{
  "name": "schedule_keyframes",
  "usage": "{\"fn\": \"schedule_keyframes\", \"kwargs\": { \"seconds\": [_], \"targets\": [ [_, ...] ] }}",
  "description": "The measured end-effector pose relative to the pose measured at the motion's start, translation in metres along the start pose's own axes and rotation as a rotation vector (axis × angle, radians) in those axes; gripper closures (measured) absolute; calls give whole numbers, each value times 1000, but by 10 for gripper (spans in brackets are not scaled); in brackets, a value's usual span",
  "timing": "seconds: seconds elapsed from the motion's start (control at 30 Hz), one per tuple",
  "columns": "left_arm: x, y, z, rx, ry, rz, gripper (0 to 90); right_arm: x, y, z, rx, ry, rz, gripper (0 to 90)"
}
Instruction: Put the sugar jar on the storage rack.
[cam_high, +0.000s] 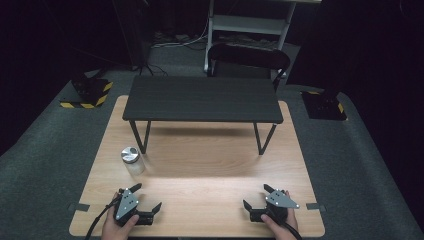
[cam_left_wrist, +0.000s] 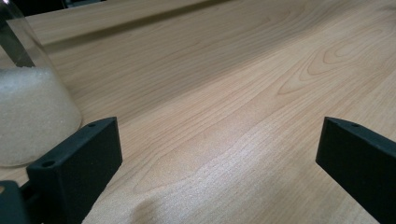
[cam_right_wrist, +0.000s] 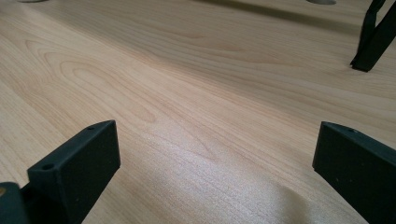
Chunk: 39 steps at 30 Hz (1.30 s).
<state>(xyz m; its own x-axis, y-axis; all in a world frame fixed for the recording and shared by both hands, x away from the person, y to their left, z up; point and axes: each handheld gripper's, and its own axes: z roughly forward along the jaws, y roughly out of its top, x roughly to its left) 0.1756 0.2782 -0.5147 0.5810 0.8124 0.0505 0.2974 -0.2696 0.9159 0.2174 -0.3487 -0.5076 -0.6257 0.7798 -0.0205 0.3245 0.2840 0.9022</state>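
High view — both claws (cam_high: 148, 197) (cam_high: 258, 196) agape

The high view looks forward and down from the person's side, taking in the whole wooden surface (cam_high: 200, 165) from well back. The left tool's camera sits low and close over the wood grain, facing along the boards with a jar (cam_left_wrist: 28, 107) at its left edge. The right tool's camera skims the same wood just as near, facing a black leg (cam_right_wrist: 373, 37).
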Motion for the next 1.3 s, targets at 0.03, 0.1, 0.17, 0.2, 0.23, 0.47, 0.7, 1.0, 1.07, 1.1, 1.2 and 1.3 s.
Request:
{"fn": "schedule_keyframes", "kwargs": {
  "seconds": [0.03,0.1,0.17,0.2,0.23,0.47,0.7,1.0,1.07,1.1,1.2,1.3],
  "targets": [
    [1,1,0,6,-1,-6,5,0,0,0,1,-2,-1,7],
    [0,1,0,9,6,-8,5,2,0,0,-1,-8,-7,7],
    [-2,0,0,2,12,2,5,2,-1,0,-5,-6,-9,7],
    [-2,0,0,-1,11,6,5,1,-1,0,-5,-3,-5,7],
    [-2,-1,0,-2,11,7,4,1,-1,0,-4,-3,-2,7],
    [-2,2,0,11,13,-4,5,2,0,0,2,-3,-18,7],
    [-2,1,0,6,11,2,5,1,0,0,3,-2,-12,7],
    [-1,0,-1,4,9,6,4,1,1,0,5,1,-13,7],
    [-1,0,-1,3,8,7,4,1,1,0,6,0,-15,7],
    [-1,0,-1,2,7,7,4,1,1,0,5,0,-16,7],
    [-1,-1,-1,-2,5,9,4,1,1,0,4,2,-15,7],
    [-1,-2,-1,-8,4,14,5,1,1,0,4,3,-16,7]
  ]
}}
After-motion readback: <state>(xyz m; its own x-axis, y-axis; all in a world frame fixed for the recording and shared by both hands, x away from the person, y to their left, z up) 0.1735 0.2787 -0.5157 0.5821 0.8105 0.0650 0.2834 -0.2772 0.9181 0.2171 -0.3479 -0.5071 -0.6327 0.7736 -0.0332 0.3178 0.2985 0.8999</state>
